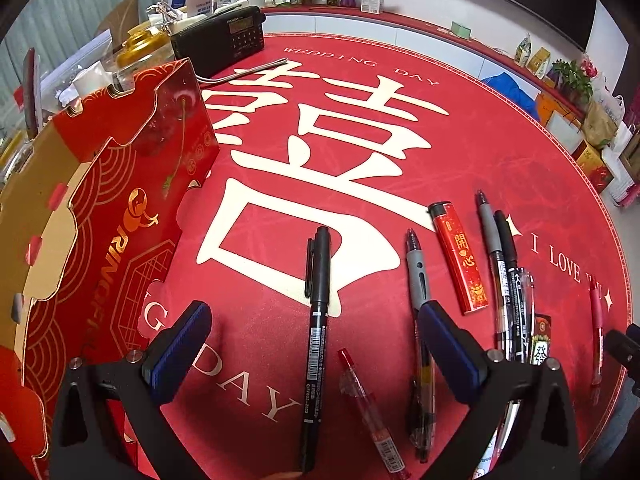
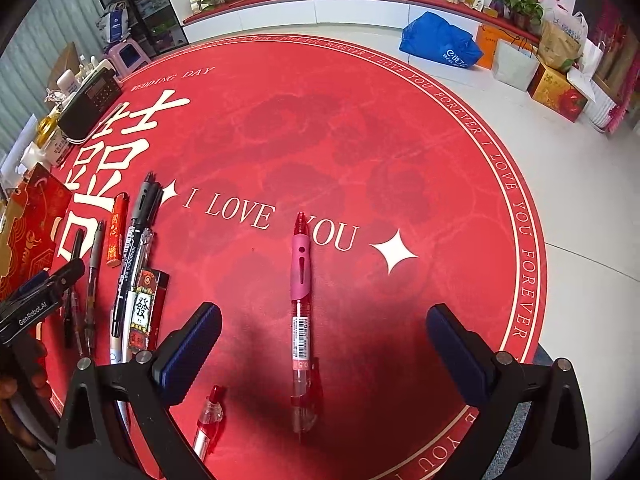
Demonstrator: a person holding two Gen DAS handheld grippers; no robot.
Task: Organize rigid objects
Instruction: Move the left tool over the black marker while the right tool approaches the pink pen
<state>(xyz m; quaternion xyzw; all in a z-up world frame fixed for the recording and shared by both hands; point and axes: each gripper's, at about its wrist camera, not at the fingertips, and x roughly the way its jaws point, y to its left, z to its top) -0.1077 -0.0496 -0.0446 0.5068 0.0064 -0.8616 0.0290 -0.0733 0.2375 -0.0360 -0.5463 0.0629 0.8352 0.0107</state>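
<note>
1. While both my tools hover low over the round red mat (image 2: 360, 128), my left gripper (image 1: 316, 344) stands with its jaws spread wide and nothing between the pads; a black marker (image 1: 318, 320) lies on the mat in the gap, lengthwise, touching neither pad.
2. My right gripper (image 2: 324, 344) is just as wide open and empty, and a pink-grip red pen (image 2: 301, 280) lies on the mat midway between its fingers, tip pointing far.
3. Left of the black marker, a red and gold cardboard box (image 1: 92, 216) stands open at the mat's left edge.
4. Just right of the marker, near me, lies a short clear red pen (image 1: 368, 412), angled; beside it is a grey-grip pen (image 1: 418, 280), partly hidden behind my right-hand pad in the left view.
5. Farther right lies a red lighter (image 1: 460, 258) with gold characters, then a tight bunch of black pens (image 1: 506, 276) side by side, touching.
6. Near the bunch sits a small dark card box (image 2: 146, 308) with a green character on it.
7. Another small red pen (image 2: 208, 416) lies near my right gripper's left finger.
8. At the far left, a black radio (image 1: 220, 40) rests at the mat's edge.
</note>
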